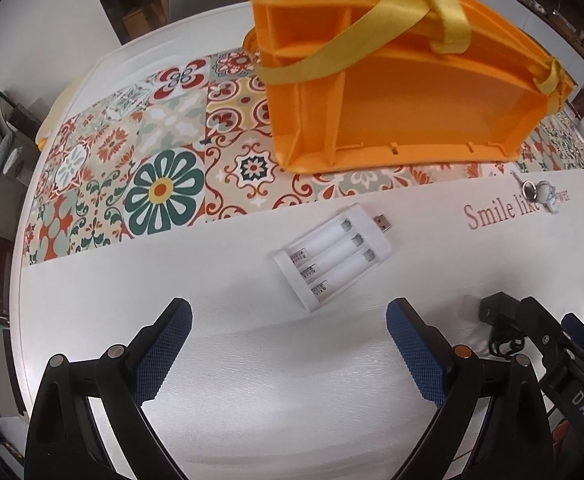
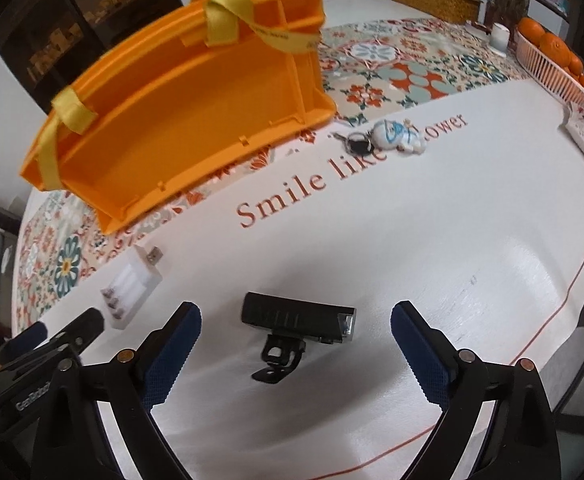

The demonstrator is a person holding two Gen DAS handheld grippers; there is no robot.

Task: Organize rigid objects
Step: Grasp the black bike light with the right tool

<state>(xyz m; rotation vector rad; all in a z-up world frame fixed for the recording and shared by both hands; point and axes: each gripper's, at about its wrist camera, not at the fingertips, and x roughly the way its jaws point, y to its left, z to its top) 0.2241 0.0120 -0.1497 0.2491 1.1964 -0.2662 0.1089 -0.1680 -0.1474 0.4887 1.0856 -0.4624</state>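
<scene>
Two grippers spread wide over a table of loose things

The left gripper (image 1: 288,336) hangs spread before the battery charger (image 1: 334,258); the right gripper (image 2: 296,338), also spread, frames the bike light (image 2: 298,318) near the table's (image 2: 452,240) front edge. The orange organizer (image 2: 196,92) sits on the patterned runner (image 1: 132,160) toward the back, a keychain (image 2: 388,136) beside it.
</scene>
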